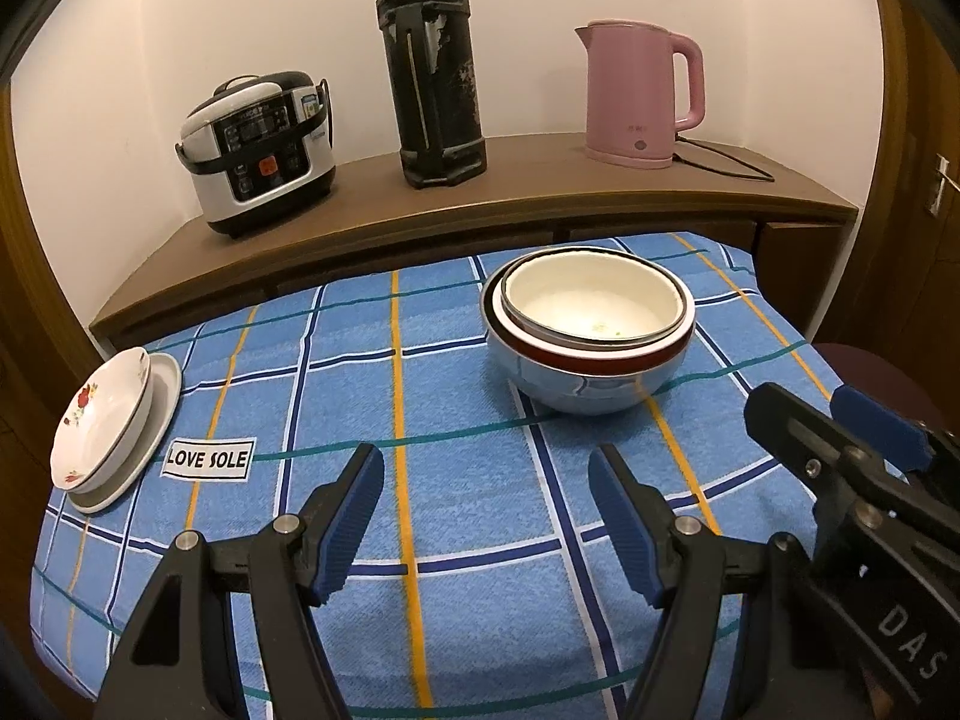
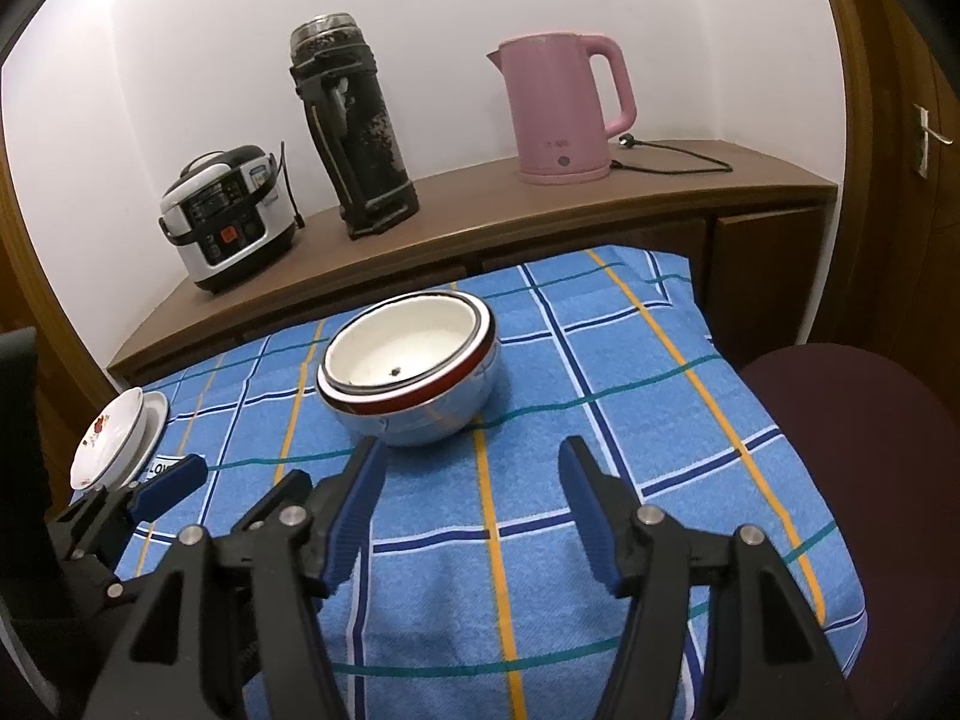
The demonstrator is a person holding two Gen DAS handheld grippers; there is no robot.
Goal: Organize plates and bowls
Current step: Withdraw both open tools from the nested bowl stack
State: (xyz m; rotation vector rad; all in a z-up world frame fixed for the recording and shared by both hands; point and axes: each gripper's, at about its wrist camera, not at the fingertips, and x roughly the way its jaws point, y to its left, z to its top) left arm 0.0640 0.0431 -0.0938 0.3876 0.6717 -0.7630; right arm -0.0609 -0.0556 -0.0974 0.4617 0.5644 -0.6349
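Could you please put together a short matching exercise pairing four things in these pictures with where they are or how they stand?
Things:
1. nested bowls
2. stacked plates
3. pink kettle
4. left gripper

States:
A. on the wooden counter, cord attached
B. open, holding nothing
C. near the middle of the checked cloth
D. at the cloth's left edge, by the LOVE SOLE label

Pairs: 1-C, 2-D, 3-A, 4-B

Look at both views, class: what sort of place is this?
Probably a home kitchen or dining corner: a rice cooker and pink electric kettle stand on a wooden sideboard, and nested bowls sit on a checked tablecloth.
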